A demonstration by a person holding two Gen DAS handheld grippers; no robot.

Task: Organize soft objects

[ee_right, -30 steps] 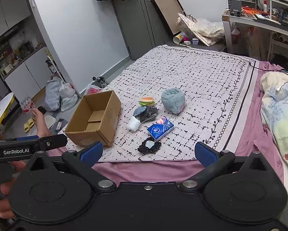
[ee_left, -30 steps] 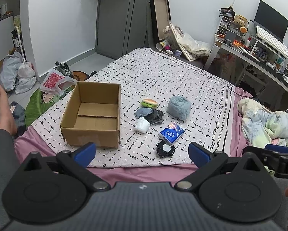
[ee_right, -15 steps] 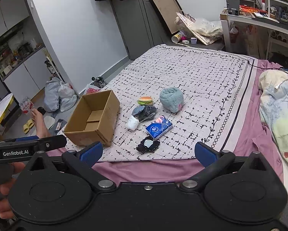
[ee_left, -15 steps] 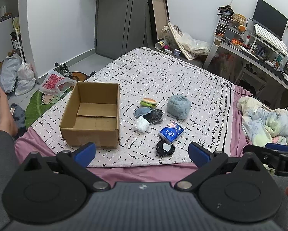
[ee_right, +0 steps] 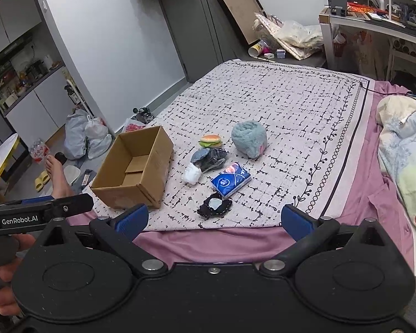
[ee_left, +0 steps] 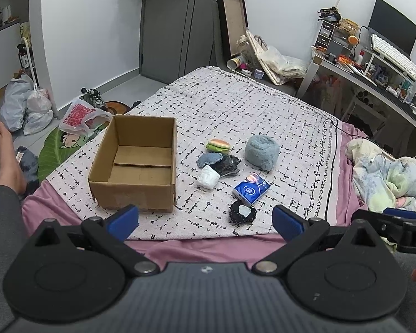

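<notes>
An open, empty cardboard box (ee_left: 137, 163) (ee_right: 134, 176) sits on the patterned bed cover. To its right lie soft things: a burger toy (ee_left: 218, 145) (ee_right: 211, 140), a blue-grey fluffy lump (ee_left: 262, 151) (ee_right: 249, 137), a dark blue cloth bundle (ee_left: 219, 162) (ee_right: 208, 157), a white wad (ee_left: 208, 177) (ee_right: 192, 174), a blue tissue pack (ee_left: 251, 188) (ee_right: 230, 179) and a black lace piece (ee_left: 242, 212) (ee_right: 215, 206). My left gripper (ee_left: 205, 220) and right gripper (ee_right: 215, 217) are both open and empty, held at the near bed edge, short of the objects.
The pink sheet (ee_right: 235, 242) runs along the near bed edge. A rumpled pastel blanket (ee_left: 388, 177) (ee_right: 405, 149) lies on the right. A bare foot (ee_left: 5, 155) and bags (ee_left: 27, 105) are on the floor at left. A cluttered desk (ee_left: 374, 66) stands at the far right.
Both grippers have shifted slightly; the objects sit a little higher in the right wrist view. Nothing on the bed has moved.
</notes>
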